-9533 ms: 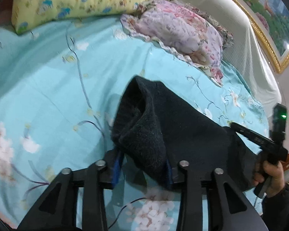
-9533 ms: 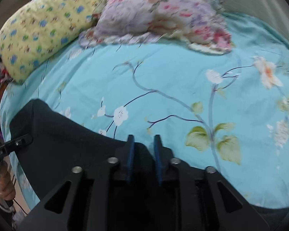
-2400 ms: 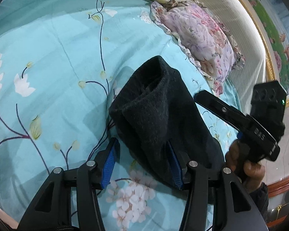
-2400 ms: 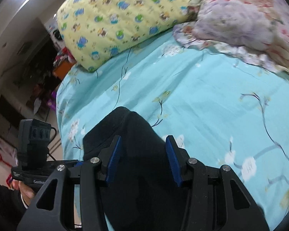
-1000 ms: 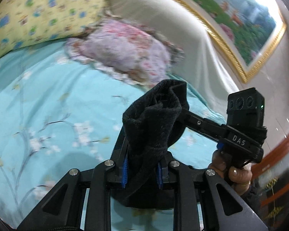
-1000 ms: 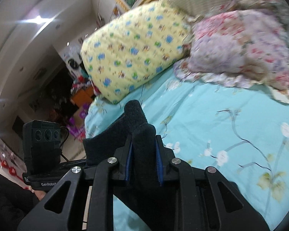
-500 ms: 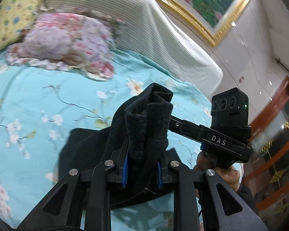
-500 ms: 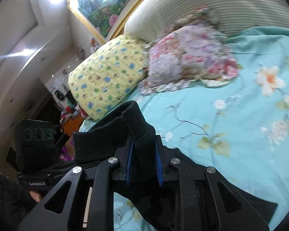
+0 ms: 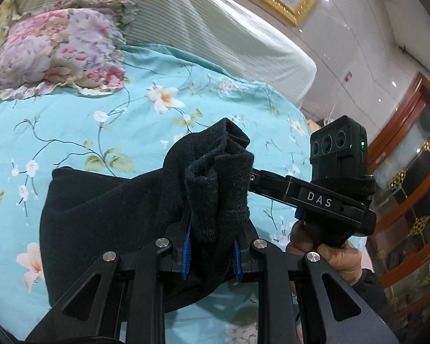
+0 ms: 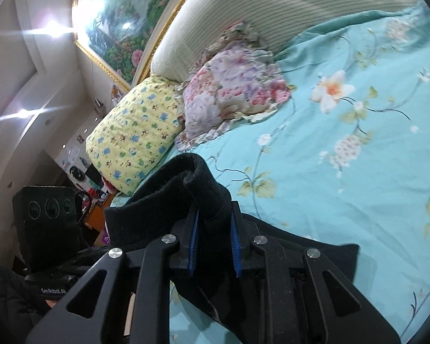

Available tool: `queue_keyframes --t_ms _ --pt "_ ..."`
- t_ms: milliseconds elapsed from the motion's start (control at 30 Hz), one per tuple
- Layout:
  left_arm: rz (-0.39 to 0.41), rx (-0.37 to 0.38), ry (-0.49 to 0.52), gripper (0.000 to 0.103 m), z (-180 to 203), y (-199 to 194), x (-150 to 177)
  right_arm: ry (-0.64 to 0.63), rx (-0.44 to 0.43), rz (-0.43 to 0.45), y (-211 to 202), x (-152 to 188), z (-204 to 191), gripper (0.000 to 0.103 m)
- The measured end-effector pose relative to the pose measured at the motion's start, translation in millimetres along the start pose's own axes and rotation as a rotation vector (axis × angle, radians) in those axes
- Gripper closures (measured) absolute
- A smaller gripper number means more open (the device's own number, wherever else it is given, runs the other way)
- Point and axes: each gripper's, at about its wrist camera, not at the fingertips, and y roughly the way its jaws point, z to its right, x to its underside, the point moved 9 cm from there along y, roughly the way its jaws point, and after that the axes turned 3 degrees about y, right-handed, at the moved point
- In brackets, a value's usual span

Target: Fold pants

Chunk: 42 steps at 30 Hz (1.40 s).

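Note:
The black pants [image 9: 106,212] hang from both grippers over the turquoise flowered bed cover [image 9: 71,120], and their lower part lies on it. My left gripper [image 9: 210,246] is shut on a bunched end of the pants. My right gripper [image 10: 213,243] is shut on the other bunched end of the pants [image 10: 186,189]. The right gripper's body shows in the left wrist view [image 9: 329,197], just right of the cloth. The left gripper's body shows in the right wrist view [image 10: 48,223], at the lower left. The two held ends are close together.
A pink flowered pillow [image 9: 51,57] and a yellow patterned pillow [image 10: 134,134] lie at the head of the bed by the striped headboard [image 9: 215,34]. A dark wood cabinet [image 9: 410,195] stands at the right of the bed. A framed painting [image 10: 123,23] hangs above.
Both grippers closed on the pants ends, lifted them off the bed and swung them toward the bed's right side. The lower part of the pants now trails on the cover.

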Motion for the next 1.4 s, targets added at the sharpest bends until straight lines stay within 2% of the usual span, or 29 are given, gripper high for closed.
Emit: queue_keyframes --t_ms 533,800,900,967,1033,1067,1200,1267,1400 --pt "-0.052 -0.045 0.084 0.081 17.3 41.8 16.9 0.078 0.051 0.014 -16.4 12.7 44.8 0.082" --pt "-0.074 -0.039 0.098 0.08 20.0 51.4 22.0 0.065 0.097 0.001 -18.0 17.4 50.6 0.082" --pt "-0.088 -0.028 0.107 0.069 22.2 55.8 24.9 0.076 0.136 -0.004 -20.1 18.6 55.0 0.076" --pt "-0.095 -0.017 0.105 0.055 23.2 58.1 26.8 0.1 0.182 0.001 -25.3 19.8 63.9 0.076" --pt "-0.1 0.002 0.101 0.052 24.8 59.8 28.7 0.129 0.203 0.023 -33.9 19.6 71.0 0.076" --pt "-0.099 0.004 0.106 0.05 25.8 60.2 29.5 0.14 0.206 0.035 -38.3 19.5 72.6 0.073" --pt "-0.099 0.037 0.117 0.043 32.2 58.5 32.4 0.185 0.225 0.096 -60.8 20.1 76.5 0.044" --pt "-0.101 0.057 0.117 0.04 35.3 55.7 33.0 0.182 0.22 0.13 -70.7 20.0 68.9 0.042" --pt "-0.095 0.094 0.117 0.036 39.9 45.7 33.3 0.152 0.241 0.152 -77.0 21.5 51.9 0.027"
